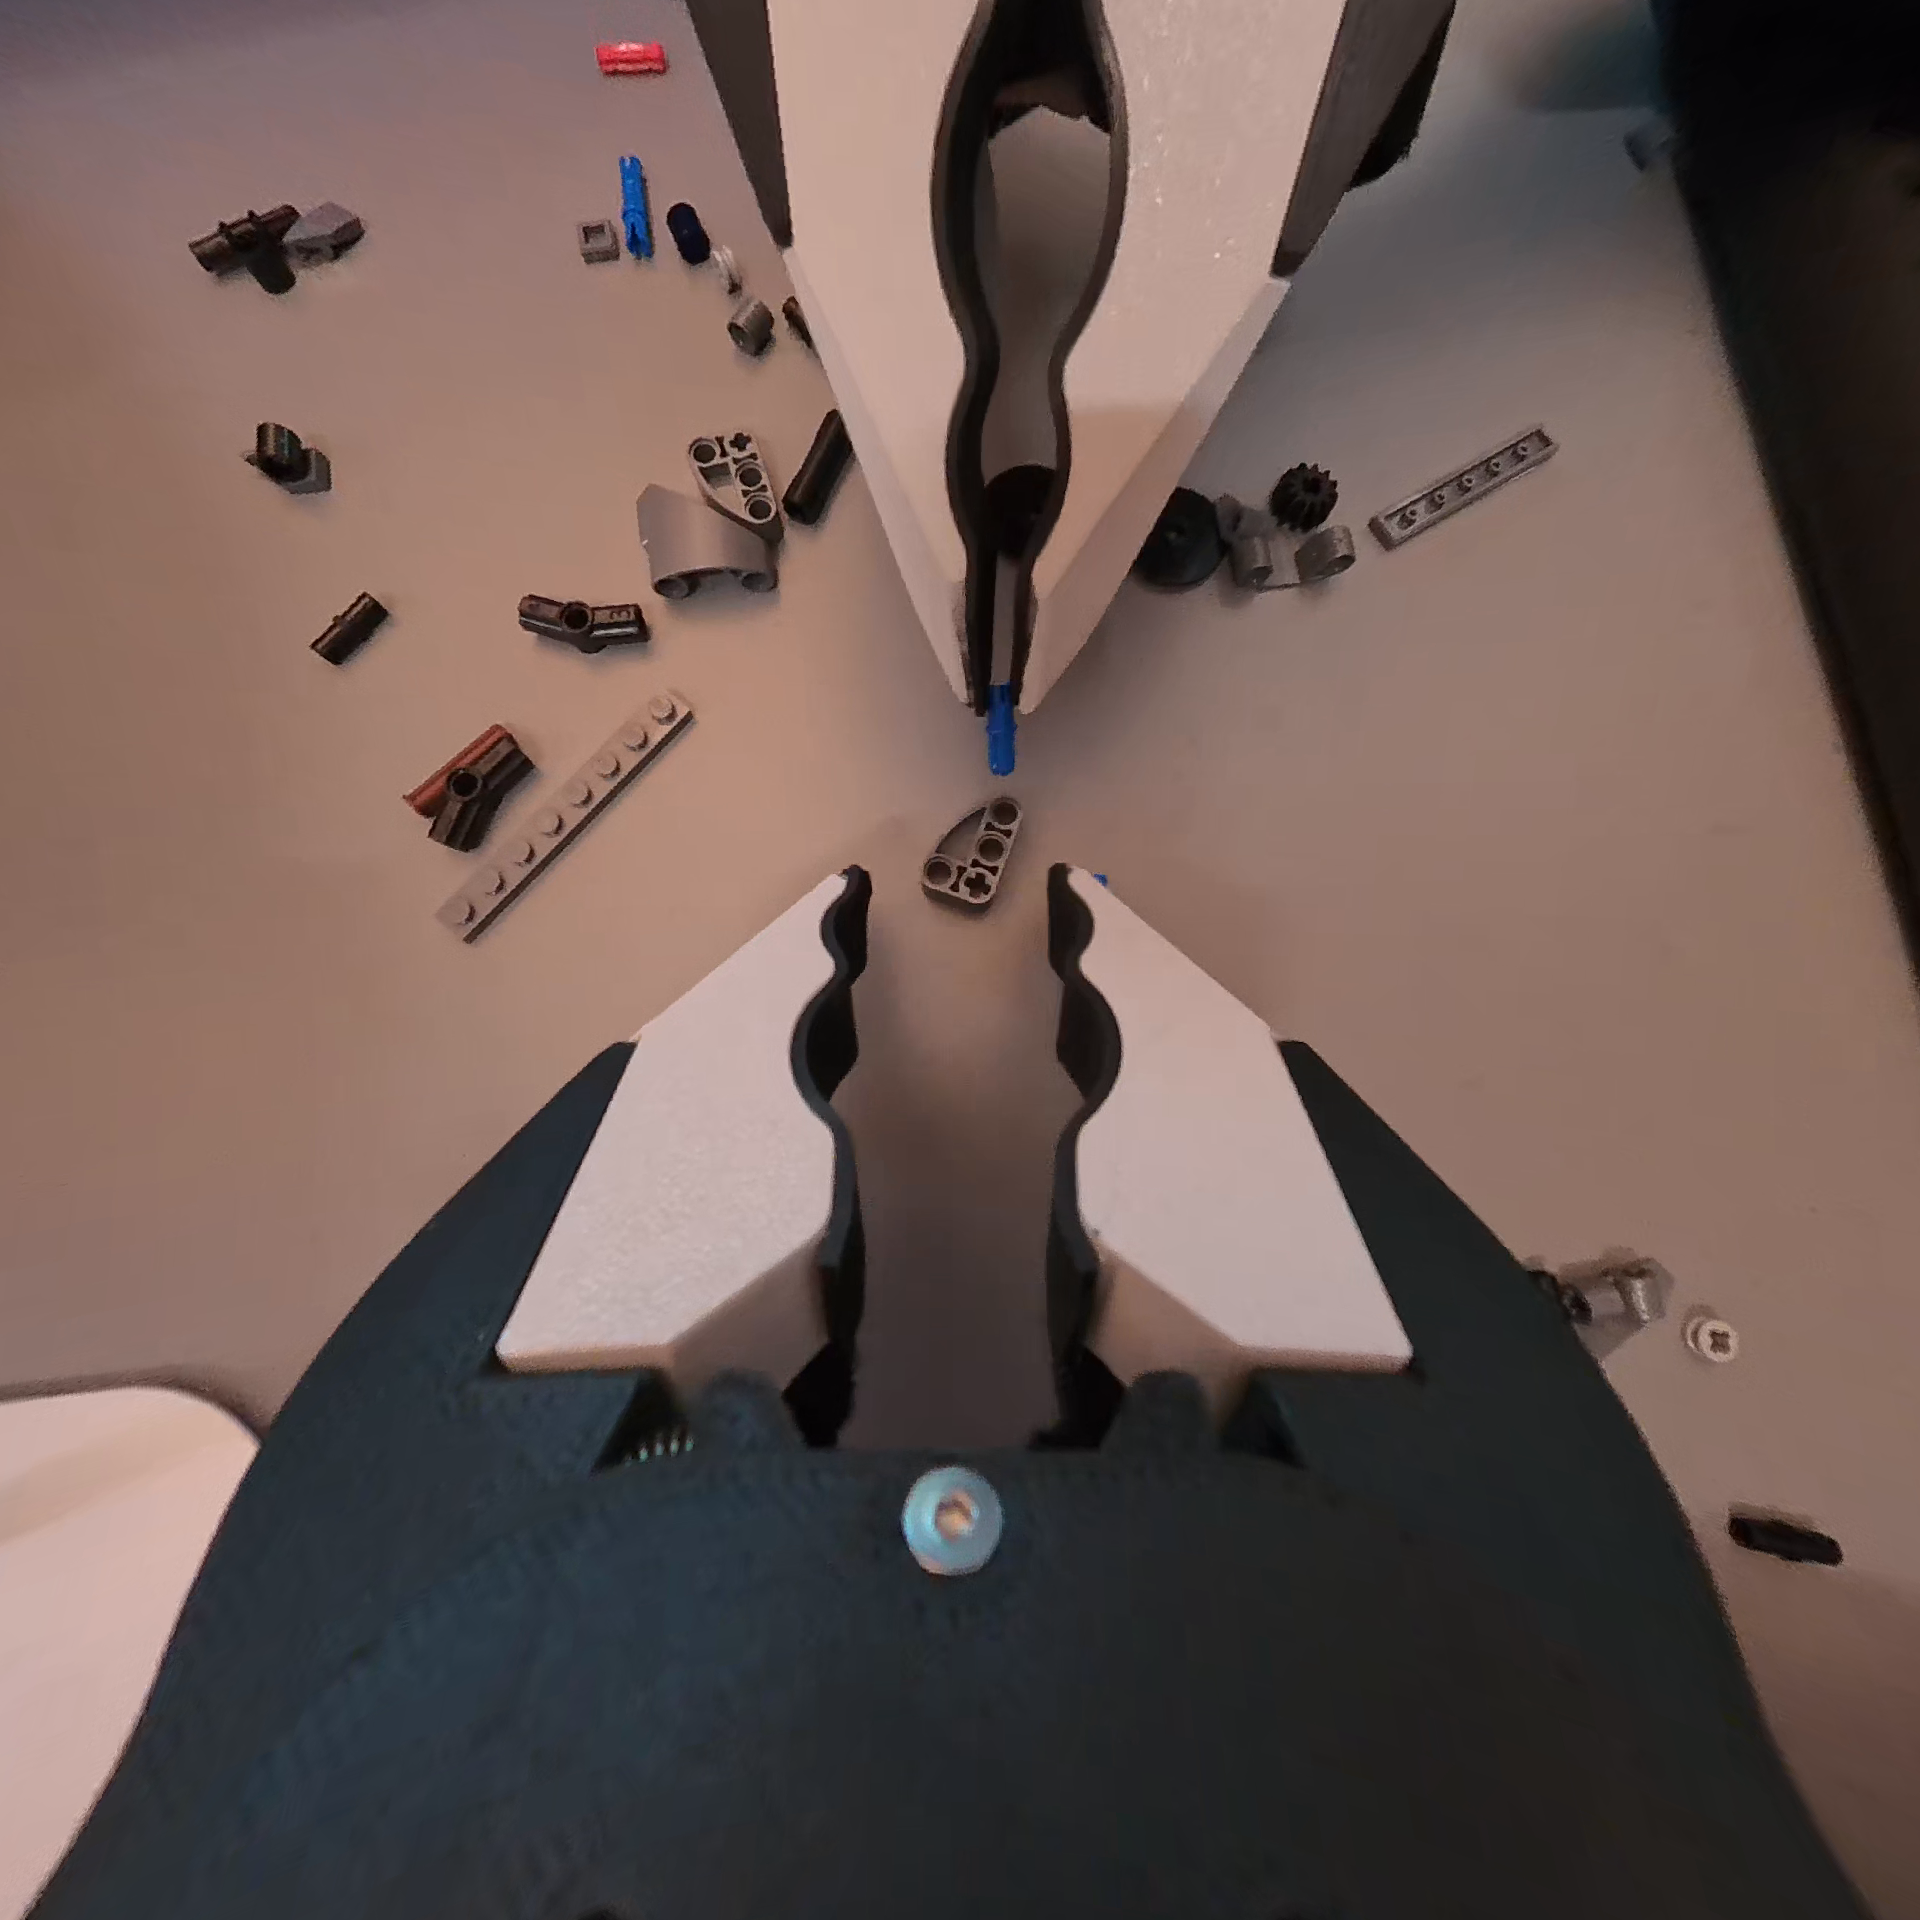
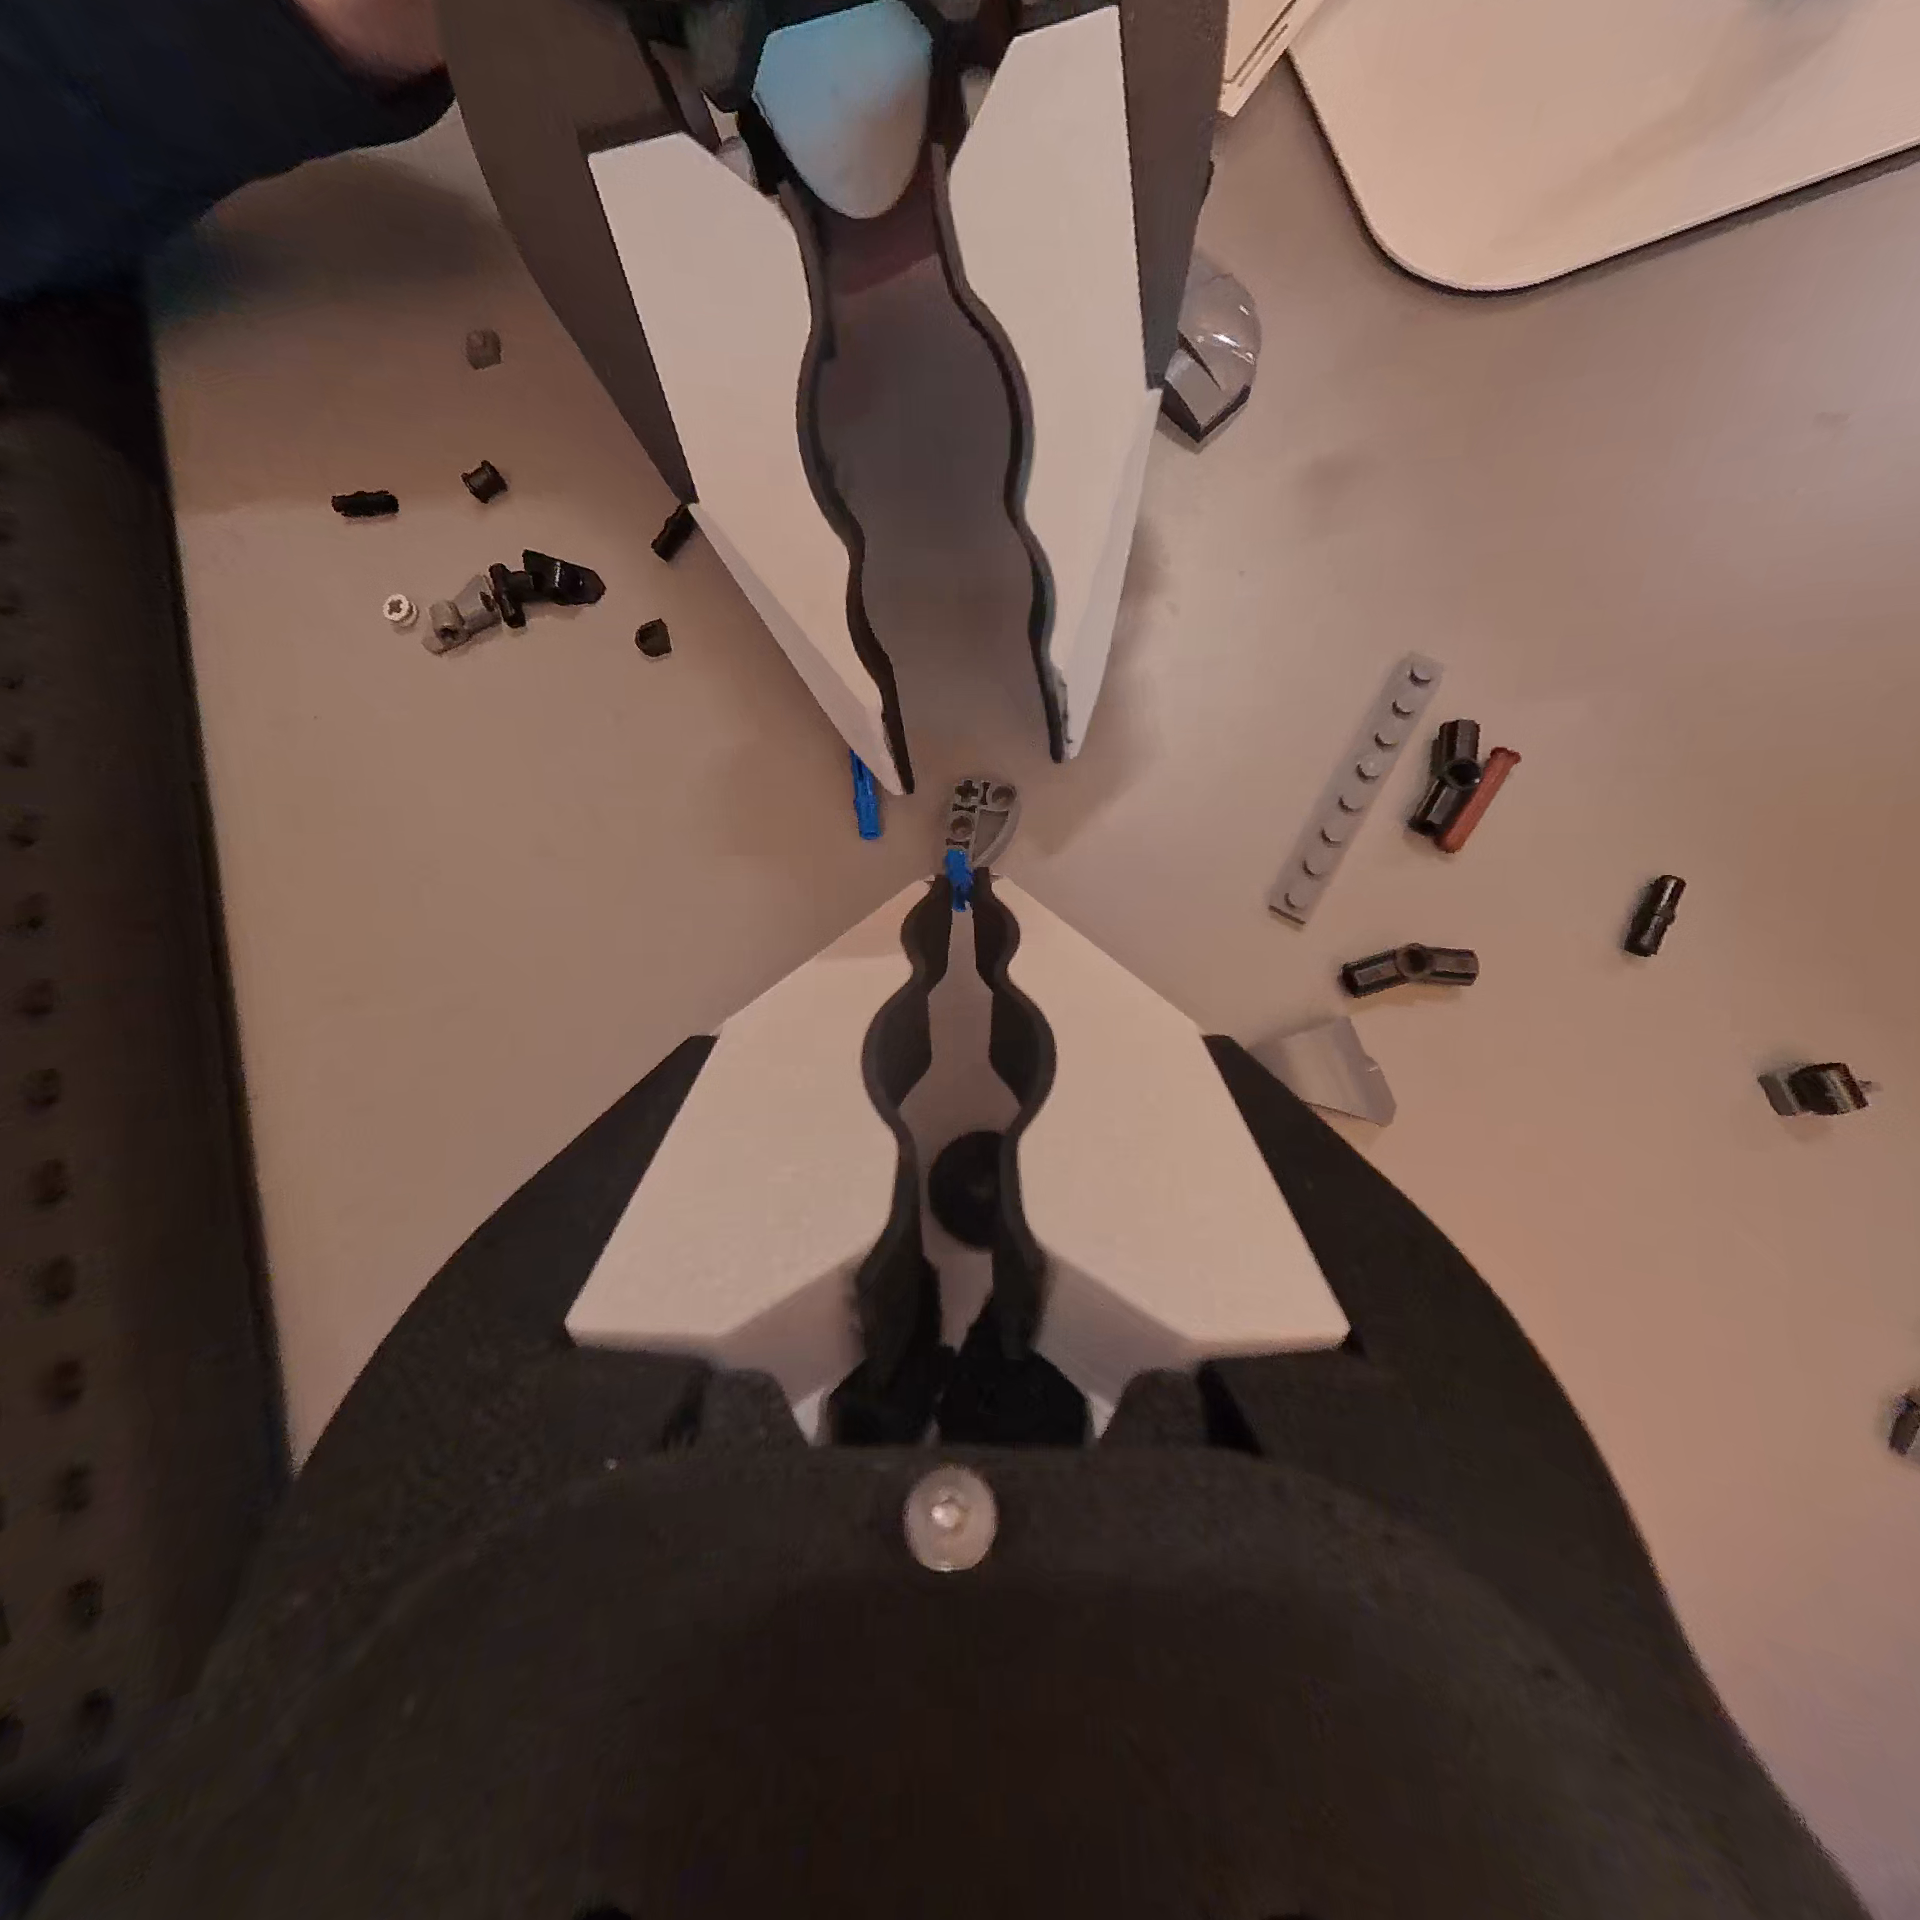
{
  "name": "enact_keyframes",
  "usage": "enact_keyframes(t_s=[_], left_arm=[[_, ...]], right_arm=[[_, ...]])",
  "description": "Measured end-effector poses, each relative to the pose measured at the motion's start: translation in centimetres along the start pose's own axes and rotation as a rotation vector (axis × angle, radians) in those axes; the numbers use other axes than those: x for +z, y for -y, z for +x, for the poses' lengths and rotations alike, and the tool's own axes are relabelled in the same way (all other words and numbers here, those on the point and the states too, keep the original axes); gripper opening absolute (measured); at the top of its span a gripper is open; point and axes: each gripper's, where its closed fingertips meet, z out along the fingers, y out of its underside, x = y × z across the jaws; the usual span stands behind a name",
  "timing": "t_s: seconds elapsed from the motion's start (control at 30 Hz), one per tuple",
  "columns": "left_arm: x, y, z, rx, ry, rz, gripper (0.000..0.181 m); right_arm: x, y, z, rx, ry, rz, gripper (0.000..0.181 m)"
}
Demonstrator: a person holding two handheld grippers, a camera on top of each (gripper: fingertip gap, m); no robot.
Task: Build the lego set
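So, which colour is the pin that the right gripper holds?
Blue pin, clearest in the left wrist view.

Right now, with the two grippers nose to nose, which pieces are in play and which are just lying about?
In play:
- small blue plastic pin, pinched in the right gripper
- grey quarter-round lift-arm with holes, flat on the table just ahead of the open left gripper

Lying about:
- long grey studded plate
- second blue pin beside the left fingertip
- black toothed gear
- red brick
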Motion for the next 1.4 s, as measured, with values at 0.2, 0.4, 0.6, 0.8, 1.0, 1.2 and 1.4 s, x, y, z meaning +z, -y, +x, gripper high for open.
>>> enact_keyframes(t_s=[0.2, 0.4, 0.6, 0.8, 1.0, 1.2, 1.4], left_arm=[[1.1, -0.2, 0.3, 0.011, -0.008, -0.024, 0.028], [1.6, 0.4, 0.6, 0.005, -0.008, -0.035, 0.017], [2.0, 0.8, 0.4, 0.038, 0.033, -0.054, 0.016], [2.0, 0.8, 0.8, -0.042, -0.004, -0.072, 0.023], [1.4, 0.3, 2.2, -0.038, -0.082, -0.1, 0.03], [1.1, -0.1, 3.0, -0.015, -0.122, -0.116, 0.021], [1.1, -0.1, 2.6, -0.009, -0.105, -0.109, 0.014]], right_arm=[[0.0, -0.4, 0.2, -0.001, -0.015, -0.019, 0.003], [0.0, -0.8, 0.5, 0.001, -0.029, -0.037, 0.003], [-0.2, -1.0, 0.8, -0.004, -0.041, -0.042, 0.003], [-0.5, -1.3, 1.1, 0.002, -0.053, -0.041, 0.003], [-0.7, -1.3, 1.1, -0.004, -0.059, -0.043, 0.002], [-0.7, -1.5, 1.0, -0.011, -0.062, -0.056, 0.002], [-0.7, -1.6, 0.3, -0.055, -0.057, -0.083, 0.002]])
